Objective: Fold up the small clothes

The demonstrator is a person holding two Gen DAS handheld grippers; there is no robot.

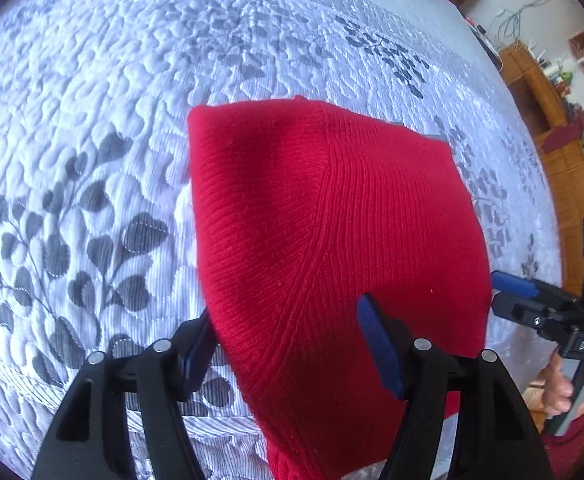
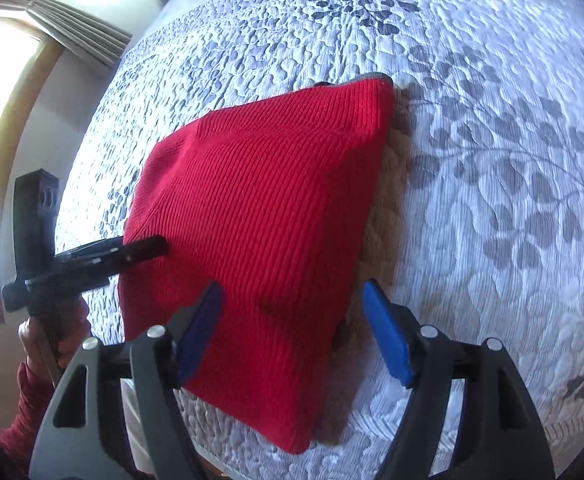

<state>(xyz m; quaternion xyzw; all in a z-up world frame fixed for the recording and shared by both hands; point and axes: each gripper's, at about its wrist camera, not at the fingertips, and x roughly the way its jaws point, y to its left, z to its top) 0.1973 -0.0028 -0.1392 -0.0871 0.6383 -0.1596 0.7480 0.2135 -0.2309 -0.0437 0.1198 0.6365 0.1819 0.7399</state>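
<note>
One folded red knit garment (image 2: 260, 200) on quilted bedspread (image 2: 491, 160)

red ribbed knit garment (image 1: 331, 220): matt wool-like cloth, fine ribs
white-and-grey leaf-print quilted bedspread (image 1: 92, 140): puckered, stitched fabric
black gripper arms (image 2: 292, 340): matt plastic, blue pads, shiny metal pins

Bare quilt (image 1: 92, 128) all round (seemingly), red knit (image 1: 323, 216) central
</note>
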